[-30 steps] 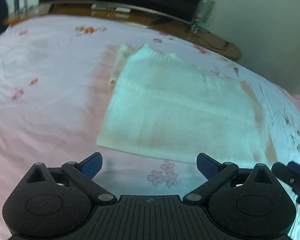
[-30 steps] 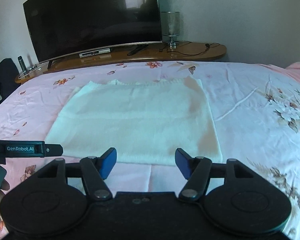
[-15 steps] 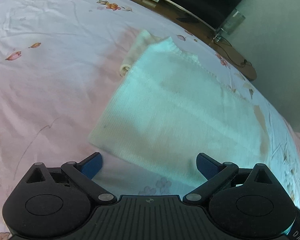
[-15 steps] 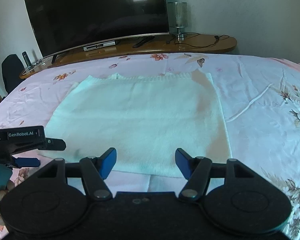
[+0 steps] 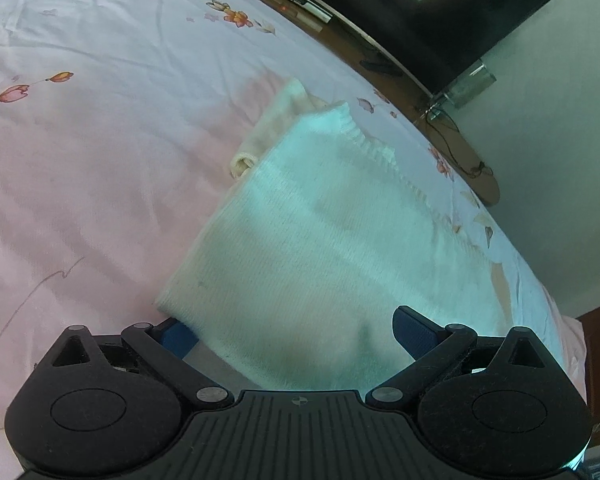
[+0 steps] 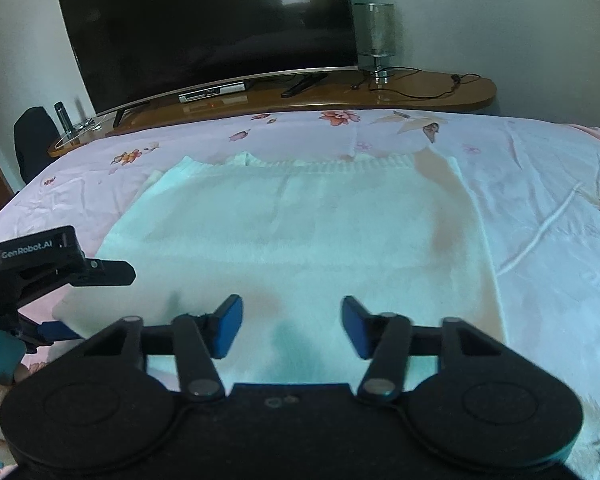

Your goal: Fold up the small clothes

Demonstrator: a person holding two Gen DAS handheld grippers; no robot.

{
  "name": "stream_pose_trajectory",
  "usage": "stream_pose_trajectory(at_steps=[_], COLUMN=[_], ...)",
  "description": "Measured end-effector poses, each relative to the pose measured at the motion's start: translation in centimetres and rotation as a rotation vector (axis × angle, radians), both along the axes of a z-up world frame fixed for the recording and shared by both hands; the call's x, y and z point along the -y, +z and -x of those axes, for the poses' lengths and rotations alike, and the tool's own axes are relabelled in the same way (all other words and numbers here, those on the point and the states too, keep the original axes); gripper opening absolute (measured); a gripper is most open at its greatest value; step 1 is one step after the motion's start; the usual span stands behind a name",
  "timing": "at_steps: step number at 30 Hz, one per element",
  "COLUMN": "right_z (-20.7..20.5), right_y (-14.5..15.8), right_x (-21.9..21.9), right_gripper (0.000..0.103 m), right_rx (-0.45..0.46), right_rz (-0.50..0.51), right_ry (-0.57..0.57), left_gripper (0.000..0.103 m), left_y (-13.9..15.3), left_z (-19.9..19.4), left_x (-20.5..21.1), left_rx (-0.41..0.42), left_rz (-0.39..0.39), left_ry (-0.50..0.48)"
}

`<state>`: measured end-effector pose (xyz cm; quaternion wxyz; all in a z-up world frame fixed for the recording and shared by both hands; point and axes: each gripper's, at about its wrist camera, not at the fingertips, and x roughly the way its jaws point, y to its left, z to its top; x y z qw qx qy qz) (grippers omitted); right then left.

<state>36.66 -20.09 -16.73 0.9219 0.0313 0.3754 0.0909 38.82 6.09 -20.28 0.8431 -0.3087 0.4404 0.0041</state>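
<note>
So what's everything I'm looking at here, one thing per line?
knit garment: one, pale white, flat on the bed, partly folded
bedsheet: one, pink with flowers, under the garment
television: one, black, on the shelf behind the bed
wooden shelf: one, brown, along the wall
glass lamp: one, clear, right of the television
set-top box: one, silver, under the television
left gripper: one, black with blue fingers, at the garment's near left corner, open
right gripper: one, black with blue fingers, over the near hem, open, just been closing
</note>
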Motion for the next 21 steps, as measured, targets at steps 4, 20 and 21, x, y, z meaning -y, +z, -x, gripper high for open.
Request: stream_pose_trajectory(at_steps=[4, 20, 21], right_z=[-1.1, -9.9, -10.6], right_y=[0.1, -0.3, -0.6], right_x=[-0.7, 3.4, 3.7], right_gripper=[0.044, 0.043, 0.044], right_rx=[0.020, 0.030, 0.016], right_rz=[0.024, 0.069, 0.081], right_ry=[0.014, -0.099, -0.108], left_gripper=[0.099, 0.099, 0.099], left_y=[1.7, 3.5, 2.7], left_z=[0.5, -9.2, -10.1], left_x=[-0.1, 3.6, 3.7], left_rx=[0.031, 0.154, 0.129], left_rz=[-0.121, -0.324, -0.331], left_ry=[-0.018, -0.215, -0.209])
